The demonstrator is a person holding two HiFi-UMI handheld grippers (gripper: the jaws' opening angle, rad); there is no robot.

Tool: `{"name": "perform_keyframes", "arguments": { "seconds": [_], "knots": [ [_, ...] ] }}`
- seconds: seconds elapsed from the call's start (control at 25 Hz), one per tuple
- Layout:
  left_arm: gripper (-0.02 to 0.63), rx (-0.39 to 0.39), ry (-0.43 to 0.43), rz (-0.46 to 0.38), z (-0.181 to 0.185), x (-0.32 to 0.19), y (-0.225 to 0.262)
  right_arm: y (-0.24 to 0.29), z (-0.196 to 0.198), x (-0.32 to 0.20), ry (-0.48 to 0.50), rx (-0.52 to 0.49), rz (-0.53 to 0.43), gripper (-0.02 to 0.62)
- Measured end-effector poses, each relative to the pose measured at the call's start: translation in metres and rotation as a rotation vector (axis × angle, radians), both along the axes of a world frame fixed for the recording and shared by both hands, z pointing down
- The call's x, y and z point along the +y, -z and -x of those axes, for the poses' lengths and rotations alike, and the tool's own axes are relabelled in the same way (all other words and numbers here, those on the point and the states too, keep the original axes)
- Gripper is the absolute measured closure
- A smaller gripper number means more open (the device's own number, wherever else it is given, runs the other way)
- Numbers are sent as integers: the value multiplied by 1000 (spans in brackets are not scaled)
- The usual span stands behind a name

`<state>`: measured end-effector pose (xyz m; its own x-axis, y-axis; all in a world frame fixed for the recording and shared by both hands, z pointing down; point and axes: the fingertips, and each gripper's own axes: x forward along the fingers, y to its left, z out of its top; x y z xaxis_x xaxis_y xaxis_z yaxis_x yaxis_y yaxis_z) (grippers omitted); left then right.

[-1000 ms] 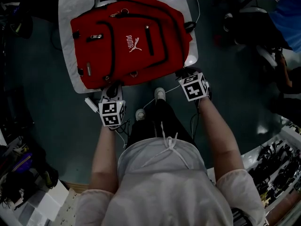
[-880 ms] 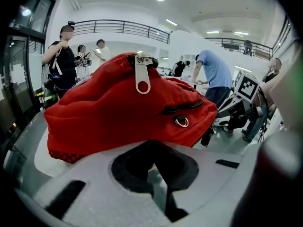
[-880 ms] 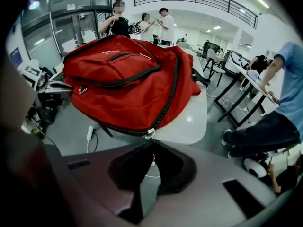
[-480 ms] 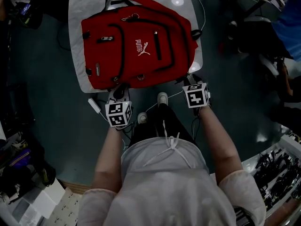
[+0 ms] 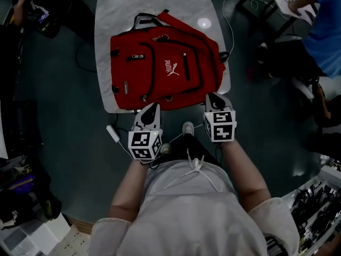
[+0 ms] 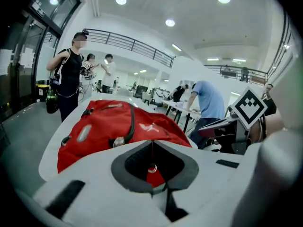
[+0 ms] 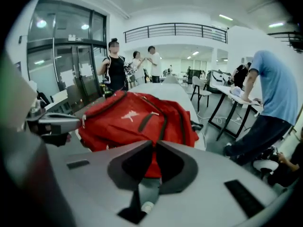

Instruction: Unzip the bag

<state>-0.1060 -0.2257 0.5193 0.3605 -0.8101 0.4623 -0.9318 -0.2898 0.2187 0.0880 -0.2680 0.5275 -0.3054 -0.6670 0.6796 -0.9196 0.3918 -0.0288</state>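
While face-up, backpack [image 5: 160, 68] lengthwise left-to-right; left jaws together, right jaws freshly closed, empty.

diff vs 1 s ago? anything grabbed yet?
Both the left gripper and the right gripper have risen at the near edge of the table, closer to the head camera. The right gripper's jaws have just been closing, with nothing between them. Nothing was taken hold of. The red backpack lies unmoved, still zipped.

Pale rounded table [image 5: 121, 9], a red backpack [image 5: 160, 73] (front pockets up) flat on it
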Motion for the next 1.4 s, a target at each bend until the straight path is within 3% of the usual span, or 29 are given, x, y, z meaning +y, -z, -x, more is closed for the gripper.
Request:
{"name": "perform_keyframes", "arguments": {
  "seconds": [0.2,0.4,0.68,0.88,1.4],
  "knots": [
    [584,26,-48,-200,-12,-32,86,78,28,-21,6,-96,-160,560],
    [584,-14,-90,-392,-21,-56,167,149,48,-36,36,-165,-314,565],
    [584,-10,-112,-565,-35,-63,256,224,59,-41,103,-267,-477,568],
    [584,-17,-106,-594,-37,-68,274,243,64,-43,156,-290,-526,568],
    [584,-36,-81,-552,-45,-84,255,235,58,-56,195,-300,-519,569]
  ]
}}
